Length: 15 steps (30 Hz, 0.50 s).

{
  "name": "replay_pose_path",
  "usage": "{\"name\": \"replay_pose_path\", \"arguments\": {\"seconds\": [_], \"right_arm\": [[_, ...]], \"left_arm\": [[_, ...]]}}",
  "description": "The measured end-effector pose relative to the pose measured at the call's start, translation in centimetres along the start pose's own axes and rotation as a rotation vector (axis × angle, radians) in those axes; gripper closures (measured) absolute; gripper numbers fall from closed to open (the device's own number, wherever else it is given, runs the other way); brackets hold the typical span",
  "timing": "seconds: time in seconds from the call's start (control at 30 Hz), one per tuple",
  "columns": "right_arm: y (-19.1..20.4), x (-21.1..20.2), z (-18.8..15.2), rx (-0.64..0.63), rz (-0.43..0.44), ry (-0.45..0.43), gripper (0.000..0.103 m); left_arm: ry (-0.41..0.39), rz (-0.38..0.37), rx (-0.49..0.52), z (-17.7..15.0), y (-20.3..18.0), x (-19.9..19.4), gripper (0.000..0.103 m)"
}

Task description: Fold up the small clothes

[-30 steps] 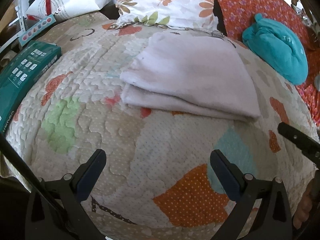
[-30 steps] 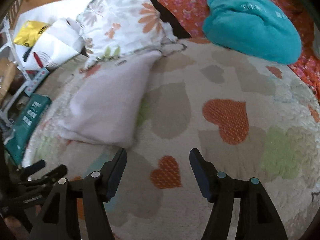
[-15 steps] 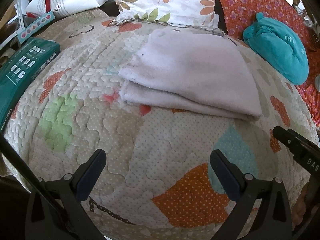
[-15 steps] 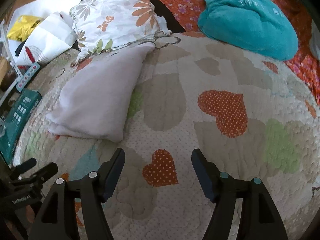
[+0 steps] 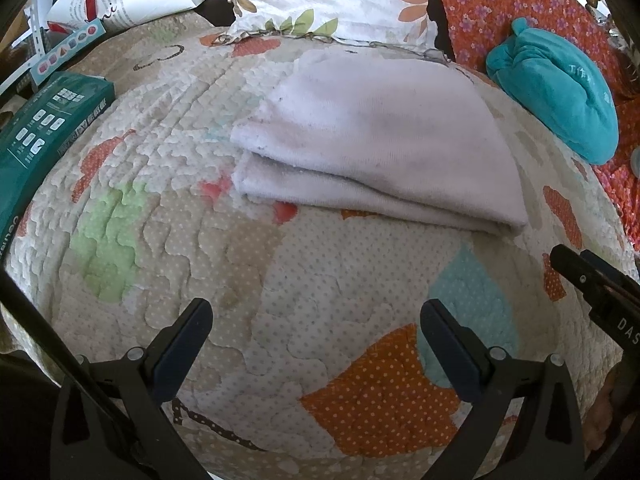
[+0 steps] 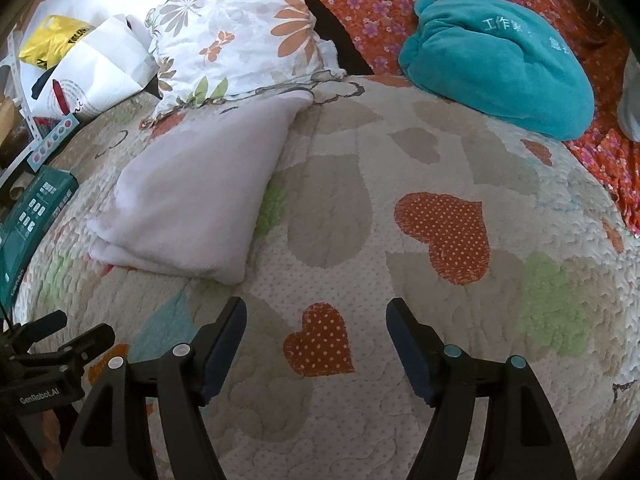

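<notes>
**Folded cloth lies ahead of the left gripper, off to the left of the right one**

The left gripper (image 5: 316,332) hangs over the quilt (image 5: 256,280) with its fingers spread wide and nothing between them. The right gripper (image 6: 316,332) is likewise spread and empty, above a small orange heart on the same quilt.

The pale cloth (image 5: 376,140) lies straight ahead of the left gripper, a little up the bed and apart from its tips. It is already doubled over: two layers show along its near edge. In the left view its long axis runs across the frame, left to right, with the stacked open edges toward the near left corner and a rounded fold at the right end.

From the right gripper the cloth (image 6: 196,200) sits ahead and well to the left; its near right corner is the closest part, just beyond the left finger. The right gripper's tip also shows at the right edge of the left view, beside the cloth's right end.

My reading: each gripper is nearest its own end of the cloth, the left more squarely lined up. A further fold across the long axis would likely need both near corners taken.

Beyond the cloth lie a floral pillow (image 5: 332,0), a teal bundle (image 6: 496,64) on the right, and a green box (image 5: 44,128) at the left edge.
</notes>
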State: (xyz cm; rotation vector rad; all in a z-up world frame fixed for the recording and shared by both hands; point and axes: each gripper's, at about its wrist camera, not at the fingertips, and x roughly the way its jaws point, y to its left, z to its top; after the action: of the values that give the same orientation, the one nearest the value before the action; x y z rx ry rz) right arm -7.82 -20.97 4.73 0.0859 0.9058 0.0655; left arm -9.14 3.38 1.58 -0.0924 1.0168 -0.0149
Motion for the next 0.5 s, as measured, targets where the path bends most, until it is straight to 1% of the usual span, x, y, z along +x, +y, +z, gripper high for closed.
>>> {"name": "replay_pose_path", "arguments": {"seconds": [0.17,0.27,0.3,0.4,0.5], "right_arm": [[0.0,0.0,0.0,-0.008,-0.005,-0.003,0.026],[0.3,-0.7,0.3,-0.006,-0.023,-0.040,0.026],[0.4,-1.1,0.7,-0.003,-0.015,-0.055,0.026],[1.6,-1.8,2.9,0.001,0.065,-0.078,0.025],[3.9,-1.1,5.7,0.017,0.222,-0.068,0.025]], "left_arm": [[0.012,-0.003,-0.003,0.0,0.1,0.2,0.000],[0.003,0.001,-0.007,0.1,0.3,0.1,0.000],[-0.004,0.006,-0.016,0.2,0.5,0.1,0.000],[-0.001,0.008,-0.050,0.7,1.3,0.1,0.000],[-0.005,0.017,-0.094,1.2,2.5,-0.3,0.000]]}}
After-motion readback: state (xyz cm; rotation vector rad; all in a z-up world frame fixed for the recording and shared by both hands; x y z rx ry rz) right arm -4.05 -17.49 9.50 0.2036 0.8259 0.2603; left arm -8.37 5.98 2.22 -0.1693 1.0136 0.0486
